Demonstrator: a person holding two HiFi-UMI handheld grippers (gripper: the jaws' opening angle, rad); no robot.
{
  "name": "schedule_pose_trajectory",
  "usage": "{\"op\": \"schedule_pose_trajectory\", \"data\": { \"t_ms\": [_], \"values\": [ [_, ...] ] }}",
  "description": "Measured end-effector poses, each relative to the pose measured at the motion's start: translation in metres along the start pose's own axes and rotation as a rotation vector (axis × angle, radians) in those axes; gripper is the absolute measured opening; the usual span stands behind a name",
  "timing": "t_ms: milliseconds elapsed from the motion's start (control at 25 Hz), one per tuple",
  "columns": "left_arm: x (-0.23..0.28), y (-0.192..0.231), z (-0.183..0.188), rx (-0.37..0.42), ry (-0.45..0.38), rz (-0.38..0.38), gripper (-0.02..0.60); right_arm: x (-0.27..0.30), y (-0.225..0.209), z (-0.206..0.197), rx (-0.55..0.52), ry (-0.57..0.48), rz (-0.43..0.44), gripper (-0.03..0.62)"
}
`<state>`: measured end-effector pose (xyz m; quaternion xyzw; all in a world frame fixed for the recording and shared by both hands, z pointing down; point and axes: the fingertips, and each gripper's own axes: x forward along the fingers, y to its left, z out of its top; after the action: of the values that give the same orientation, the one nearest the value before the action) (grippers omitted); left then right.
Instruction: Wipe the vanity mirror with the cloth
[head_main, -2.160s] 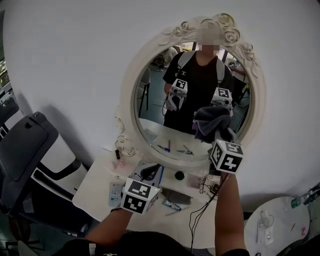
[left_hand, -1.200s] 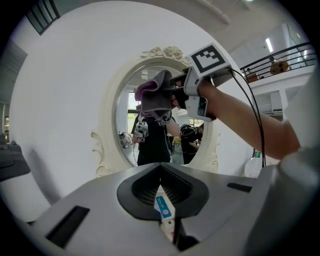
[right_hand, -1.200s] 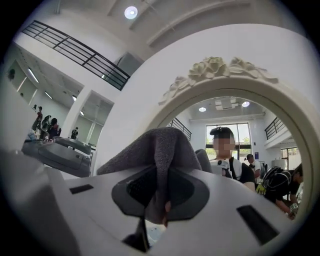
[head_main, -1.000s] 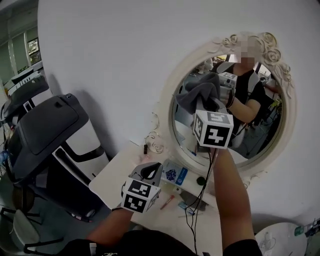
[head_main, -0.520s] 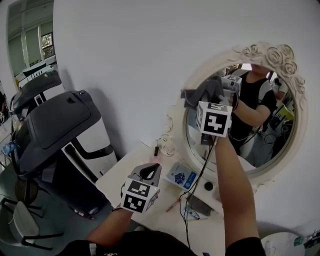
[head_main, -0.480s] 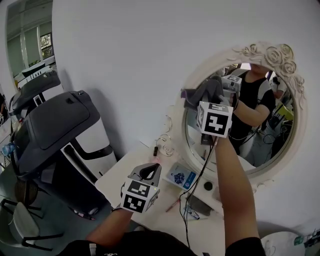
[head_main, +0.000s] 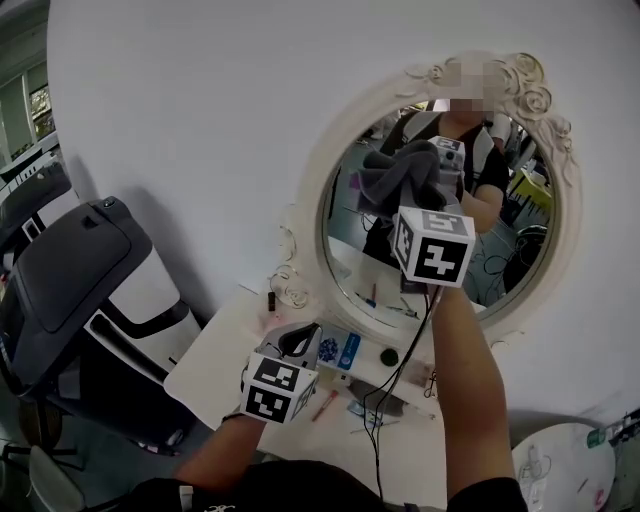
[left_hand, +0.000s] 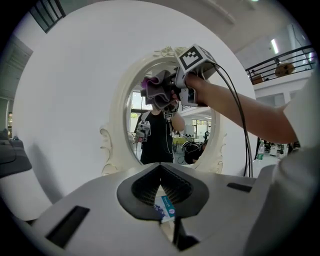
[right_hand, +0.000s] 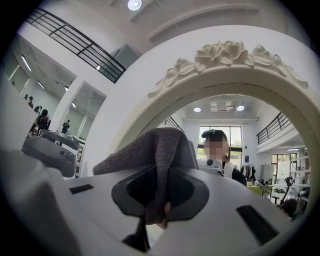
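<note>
Your right gripper (right_hand: 159, 199) is raised to the vanity mirror (head_main: 515, 245), with its jaws closed tight on a dark grey terry cloth (right_hand: 162, 142). The fabric is pinched between the pads and bunches up over their tips. In the head view the cloth sits at the upper left of the oval glass, just inside the ornate white frame. It is right up at the surface, but you cannot tell whether it is actually pressed against the glass. The marker cube (head_main: 433, 246) hangs just below the cloth, near the middle of the mirror. Your forearm (head_main: 465, 390) runs down from it to the bottom edge of the frame, with a black cable (head_main: 398, 385) trailing beside it. Your left gripper (head_main: 298, 345) is held low at the lower centre of the head view, over the white vanity table (head_main: 215, 370) and well apart from the mirror. Its jaws are closed tip to tip and hold nothing. Through the gap behind the tips, its own view shows only a blue card (left_hand: 167, 207) lying on the table. The mirror reflects a person in a dark top and both grippers. At the left edge of the head view stands a dark grey and white machine (head_main: 75, 270), and a round white table (head_main: 560, 465) fills the lower right corner.
</note>
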<state>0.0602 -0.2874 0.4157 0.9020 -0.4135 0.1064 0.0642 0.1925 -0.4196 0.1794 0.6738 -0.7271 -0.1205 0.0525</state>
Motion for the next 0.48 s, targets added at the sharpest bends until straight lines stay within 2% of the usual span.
{"op": "schedule_pose_trajectory", "data": {
  "t_ms": [120, 320, 480],
  "values": [
    [0.017, -0.023, 0.002, 0.016, 0.005, -0.071, 0.006, -0.021, -0.032, 0.001, 0.000, -0.004, -0.056, 0.044],
    [0.038, -0.057, 0.007, 0.037, 0.009, -0.146, 0.006, -0.048, -0.076, -0.001, 0.019, -0.010, -0.098, 0.044],
    [0.053, -0.085, 0.011, 0.063, 0.008, -0.217, 0.006, -0.080, -0.124, -0.006, 0.054, -0.012, -0.173, 0.045]
  ]
}}
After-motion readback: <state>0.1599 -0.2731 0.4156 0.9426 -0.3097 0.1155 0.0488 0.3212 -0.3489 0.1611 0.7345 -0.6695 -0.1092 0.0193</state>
